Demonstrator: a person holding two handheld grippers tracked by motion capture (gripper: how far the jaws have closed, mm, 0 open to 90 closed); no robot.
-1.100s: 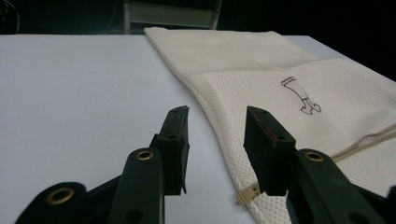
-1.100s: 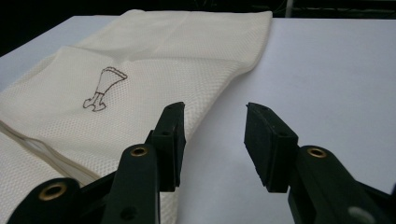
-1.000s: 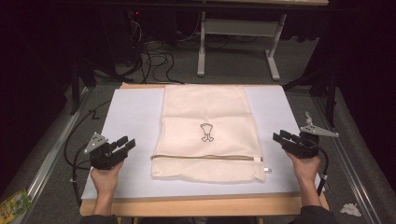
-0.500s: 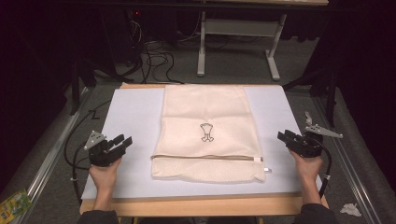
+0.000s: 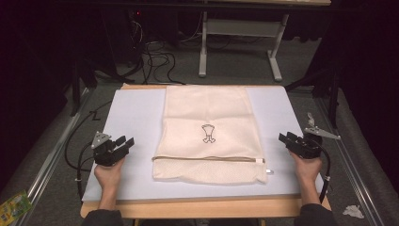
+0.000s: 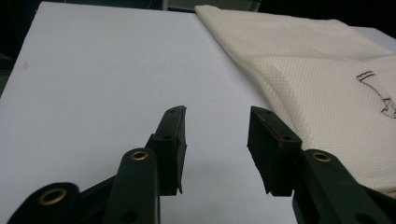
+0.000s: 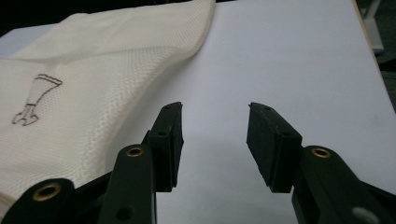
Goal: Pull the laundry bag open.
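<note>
**Both grippers open, flanking the mesh bag**

Nearest me, at the desk's front edge, the person's forearms come in at about 7 and 5 o'clock. The left gripper (image 5: 123, 143) sits on the white sheet (image 5: 136, 113) at roughly 8 o'clock from the bag, jaws spread with bare sheet between them and nothing held. The right gripper (image 5: 285, 140) rests at about 4 o'clock from the bag, near the desk's right edge, jaws likewise parted and empty.

Between them lies the cream mesh bag (image 5: 207, 113), flat on the sheet at the centre of the desk (image 5: 197, 206), its long side running from 6 to 12 o'clock. Neither gripper touches it. A zipper (image 5: 207, 159) crosses the bag near its front end, its pull (image 5: 267, 170) at the right corner. A small dark outline drawing (image 5: 208, 133) sits mid-bag.

Beyond the desk, at 12 o'clock, cables (image 5: 155, 59) lie on the grey floor beside a white frame leg (image 5: 203, 49).
</note>
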